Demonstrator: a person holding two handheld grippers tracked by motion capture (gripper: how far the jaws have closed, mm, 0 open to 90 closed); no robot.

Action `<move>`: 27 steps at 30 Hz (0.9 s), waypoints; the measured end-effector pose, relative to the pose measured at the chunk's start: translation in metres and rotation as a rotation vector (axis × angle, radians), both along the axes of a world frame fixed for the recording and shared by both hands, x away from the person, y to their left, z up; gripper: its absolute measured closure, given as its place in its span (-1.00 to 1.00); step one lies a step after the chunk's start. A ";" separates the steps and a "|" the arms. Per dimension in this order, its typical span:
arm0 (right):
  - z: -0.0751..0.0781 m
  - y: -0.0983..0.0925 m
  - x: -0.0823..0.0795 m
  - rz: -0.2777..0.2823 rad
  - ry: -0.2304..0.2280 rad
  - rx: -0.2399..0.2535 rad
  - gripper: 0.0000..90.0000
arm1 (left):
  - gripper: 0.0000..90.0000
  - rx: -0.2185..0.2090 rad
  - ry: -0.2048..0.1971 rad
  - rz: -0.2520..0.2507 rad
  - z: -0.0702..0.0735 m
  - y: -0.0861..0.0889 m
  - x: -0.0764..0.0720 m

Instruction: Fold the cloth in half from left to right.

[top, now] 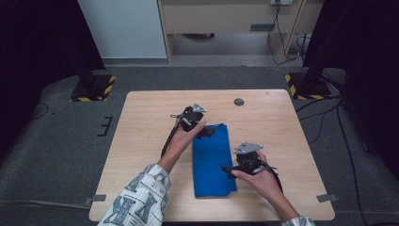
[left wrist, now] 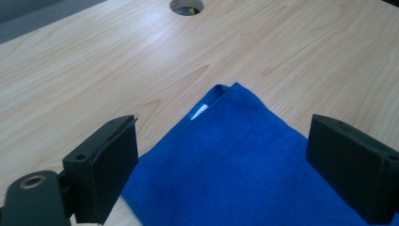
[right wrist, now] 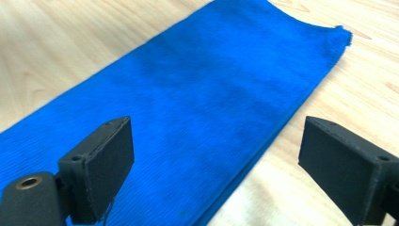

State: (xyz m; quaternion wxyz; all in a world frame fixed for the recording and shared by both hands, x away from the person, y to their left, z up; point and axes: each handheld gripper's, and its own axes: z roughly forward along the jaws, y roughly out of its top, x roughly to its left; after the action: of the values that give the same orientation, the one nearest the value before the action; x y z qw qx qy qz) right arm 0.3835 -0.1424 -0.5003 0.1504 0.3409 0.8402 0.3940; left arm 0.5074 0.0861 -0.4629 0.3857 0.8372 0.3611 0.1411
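A folded blue cloth (top: pixel 211 160) lies lengthwise on the light wooden table (top: pixel 150 117), right of the middle. My left gripper (top: pixel 205 132) hovers at the cloth's far left corner with its jaws wide apart and nothing between them. In the left gripper view the gripper (left wrist: pixel 221 141) looks over the cloth (left wrist: pixel 244 155), whose corner shows a small white label (left wrist: pixel 199 111). My right gripper (top: pixel 228 170) is at the cloth's right edge near the front, open. In the right gripper view the gripper (right wrist: pixel 214 136) stands over the cloth (right wrist: pixel 197 94), its pads clear of the fabric.
A round cable hole (top: pixel 239 101) sits in the table's far side, and the same hole (left wrist: pixel 187 5) shows in the left gripper view. Two black stands with yellow-black striped bases (top: pixel 91 87) (top: pixel 306 84) flank the table's far corners on grey carpet.
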 end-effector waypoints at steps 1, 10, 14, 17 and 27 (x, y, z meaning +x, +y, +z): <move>-0.001 0.000 0.004 -0.016 -0.002 -0.021 -0.76 | -0.80 0.017 -0.004 0.004 0.001 0.002 0.000; 0.000 0.003 0.034 -0.053 -0.013 -0.024 -0.59 | -0.70 0.099 0.016 0.075 -0.004 0.029 -0.002; 0.002 0.006 0.046 -0.070 -0.020 -0.003 -0.51 | -0.72 0.091 0.005 0.098 -0.009 0.042 -0.004; 0.004 0.009 0.055 -0.094 -0.026 0.021 -0.47 | -0.72 0.054 0.014 0.110 -0.009 0.051 -0.005; 0.020 0.015 0.087 -0.126 -0.033 0.037 -0.44 | -0.73 0.007 0.036 0.107 -0.009 0.060 -0.005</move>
State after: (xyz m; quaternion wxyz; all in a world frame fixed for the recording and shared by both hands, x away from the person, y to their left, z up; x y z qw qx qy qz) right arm 0.4709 -0.1272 -0.4805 0.1823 0.3891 0.8071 0.4049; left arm 0.5028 0.1460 -0.4721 0.3679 0.8205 0.4118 0.1476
